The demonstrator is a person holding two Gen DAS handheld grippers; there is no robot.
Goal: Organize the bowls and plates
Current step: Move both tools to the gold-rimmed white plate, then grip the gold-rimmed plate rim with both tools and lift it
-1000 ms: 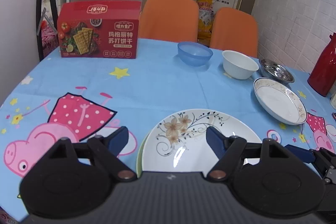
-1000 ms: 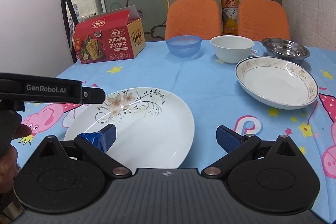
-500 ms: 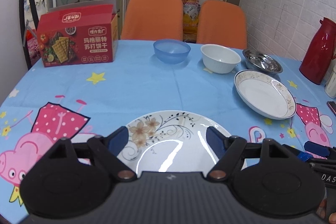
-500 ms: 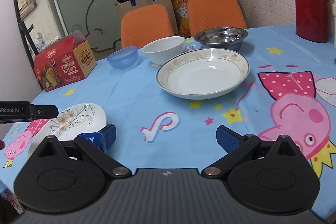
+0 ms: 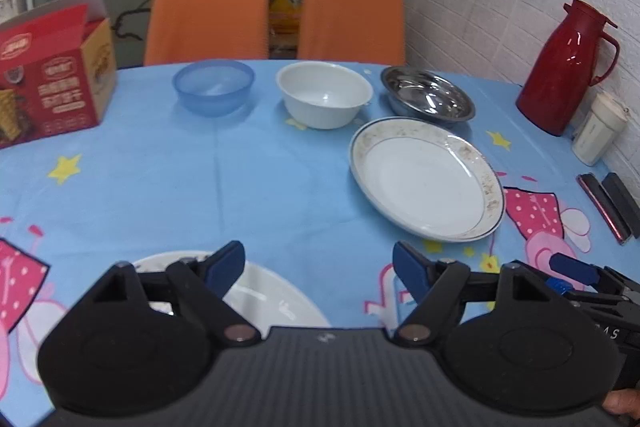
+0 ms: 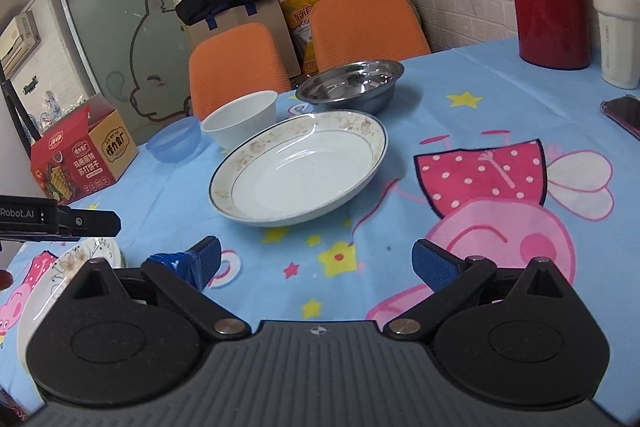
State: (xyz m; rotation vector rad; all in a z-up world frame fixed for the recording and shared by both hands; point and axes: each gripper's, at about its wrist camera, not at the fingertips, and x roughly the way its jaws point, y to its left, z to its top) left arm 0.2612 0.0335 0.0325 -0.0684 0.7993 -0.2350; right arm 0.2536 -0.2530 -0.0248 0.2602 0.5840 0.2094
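Your left gripper (image 5: pixel 319 267) hangs over the blue cloth (image 5: pixel 240 179) with its jaws apart and nothing between them; the floral plate (image 5: pixel 272 299) lies just under its left finger. Your right gripper (image 6: pixel 316 261) is also spread wide and empty, pointing at the rimmed plate (image 6: pixel 298 169) near the table's middle. Beyond that plate stand the blue bowl (image 5: pixel 213 87), the white bowl (image 5: pixel 324 94) and the steel bowl (image 5: pixel 428 97) in a row.
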